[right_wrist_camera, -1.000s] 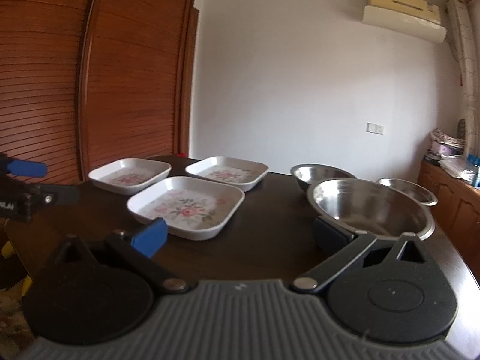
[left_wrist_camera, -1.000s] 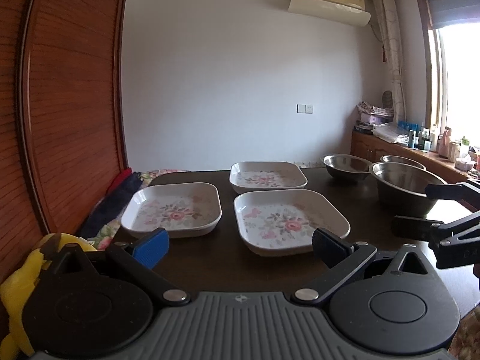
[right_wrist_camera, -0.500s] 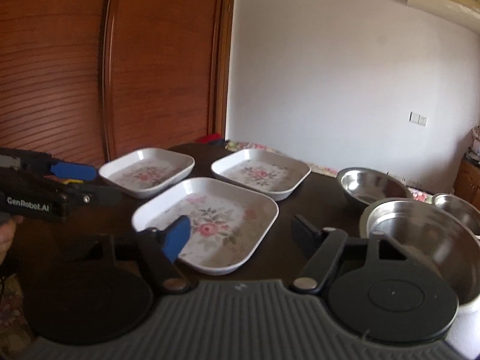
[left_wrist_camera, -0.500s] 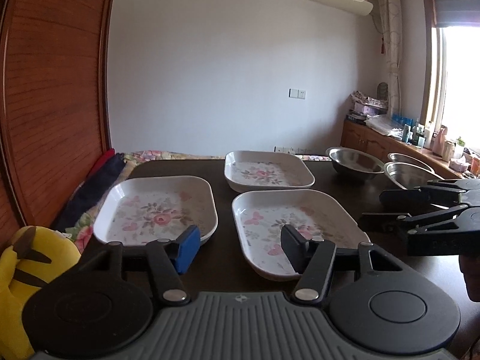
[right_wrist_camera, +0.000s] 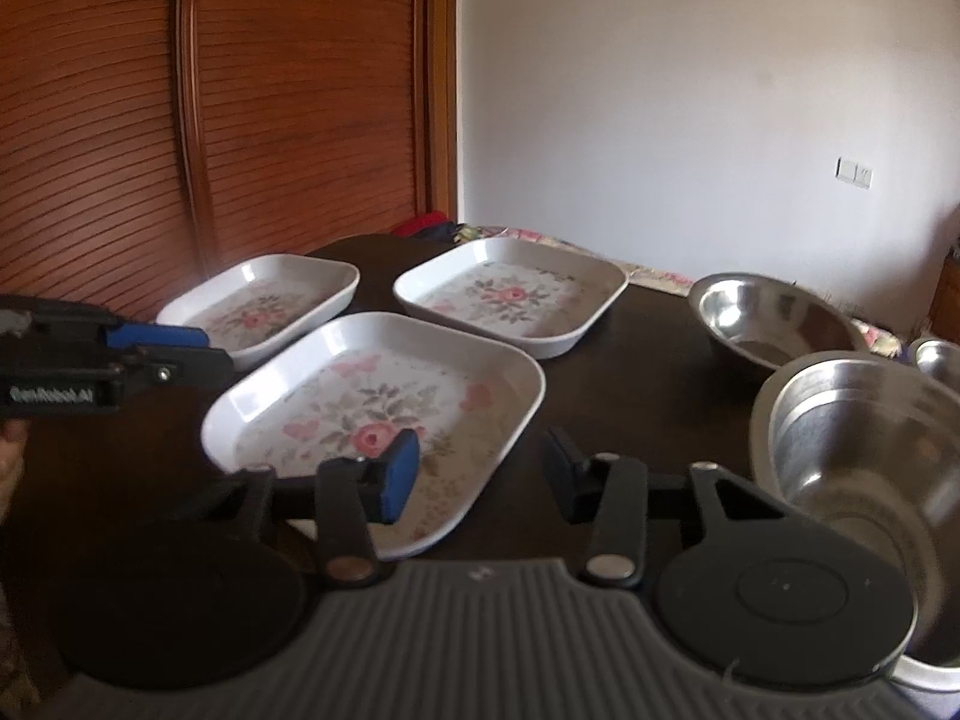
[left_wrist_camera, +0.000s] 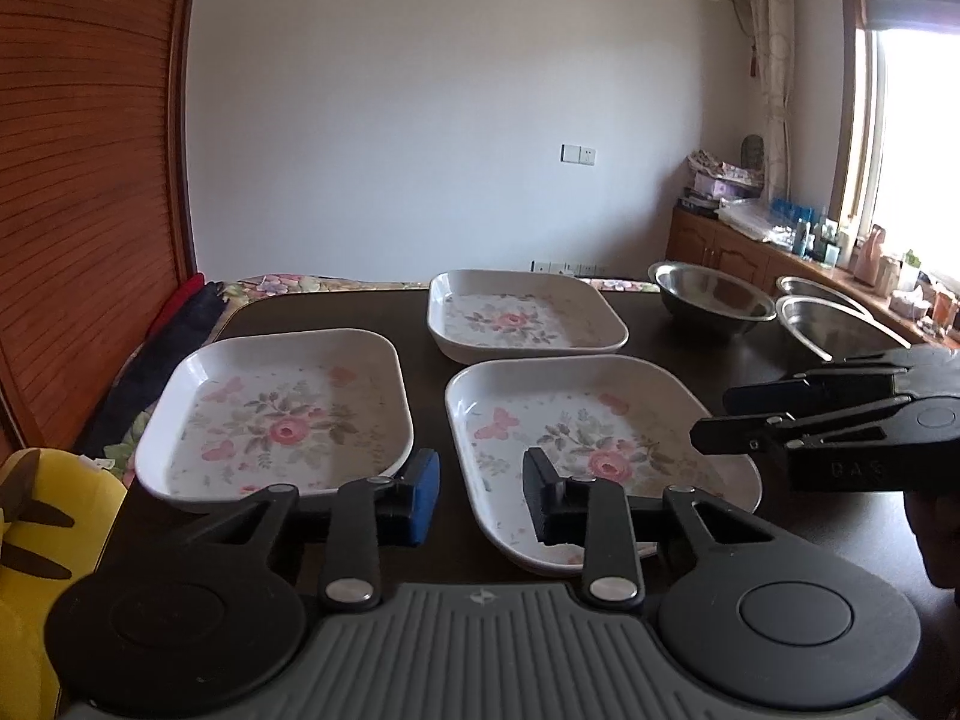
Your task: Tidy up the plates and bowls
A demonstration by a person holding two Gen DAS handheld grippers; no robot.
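Left gripper (left_wrist_camera: 480, 495), seen from its own wrist camera, hangs low over the dark table (left_wrist_camera: 336, 312) with its jaws closing and nothing between them; its blue pad sits over the near right corner of the left plate (left_wrist_camera: 282, 414), its black pad over the near left rim of the nearest plate (left_wrist_camera: 588, 432), and the gap between the two plates lies between the fingers. Right gripper (right_wrist_camera: 474, 474) likewise has its jaws closing on empty air, its blue pad over the near part of that same nearest plate (right_wrist_camera: 378, 402) and its black pad over bare tabletop. Three white square plates with a pink floral print lie flat on the table: two side by side toward the near edge and a third plate (left_wrist_camera: 522, 315) farther back. To their right stand three steel bowls: a far bowl (right_wrist_camera: 774, 318), a large near bowl (right_wrist_camera: 864, 444) just beside the right gripper, and a third bowl (right_wrist_camera: 939, 360) at the picture's edge, mostly cut off. Each gripper appears at the margin of the other's view, held level above the table. A wooden slatted wardrobe (right_wrist_camera: 210, 108) stands behind the table, and a yellow soft toy (left_wrist_camera: 42, 516) lies at the left edge.
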